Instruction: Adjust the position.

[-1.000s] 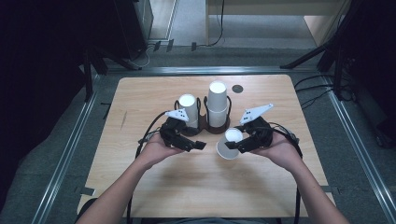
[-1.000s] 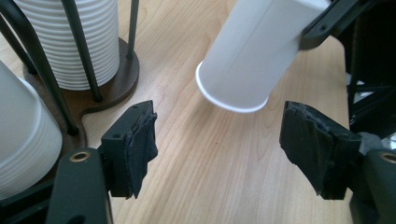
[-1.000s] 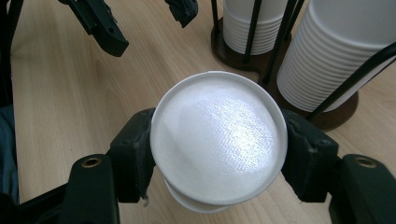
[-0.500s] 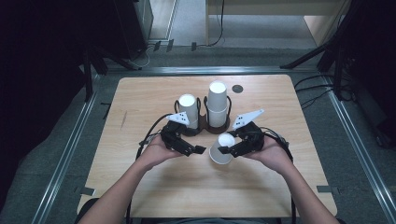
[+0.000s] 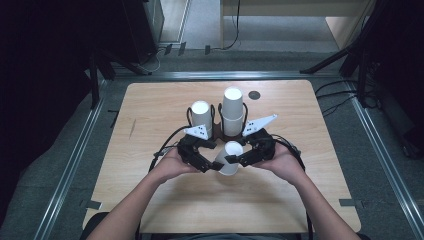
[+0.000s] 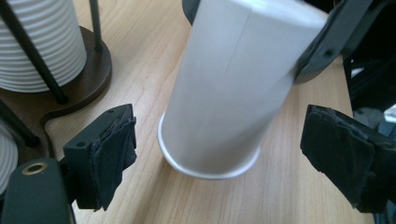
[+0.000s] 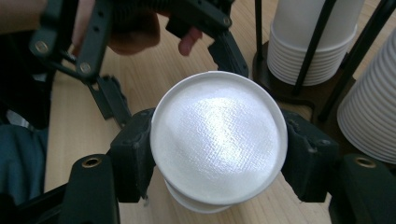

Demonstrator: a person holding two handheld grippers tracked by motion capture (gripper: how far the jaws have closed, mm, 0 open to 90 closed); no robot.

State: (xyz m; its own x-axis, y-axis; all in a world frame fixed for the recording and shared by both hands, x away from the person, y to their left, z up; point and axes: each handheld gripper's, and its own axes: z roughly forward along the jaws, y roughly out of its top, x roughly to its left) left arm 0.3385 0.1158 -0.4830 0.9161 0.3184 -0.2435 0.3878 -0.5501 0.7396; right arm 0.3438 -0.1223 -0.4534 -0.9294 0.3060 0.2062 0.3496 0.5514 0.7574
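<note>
In front of the rack (image 5: 216,131), my right gripper (image 5: 239,159) clamps the upside-down cup (image 5: 230,159), tilted; my left gripper (image 5: 209,159), just opened, straddles its rim without touching.

No legible text, label, brand, number or sign in any view. The white paper cup (image 6: 224,93) shows a plain, unprinted wall and a blank base (image 7: 218,149). The ribbed stacks of white paper cups (image 7: 317,42) in the dark wooden holder (image 6: 88,70) carry no print. The light wooden table top (image 5: 150,105) bears no markings that can be read. The grey three-cornered plates (image 5: 260,122) on the grippers show small dots only, no characters.
</note>
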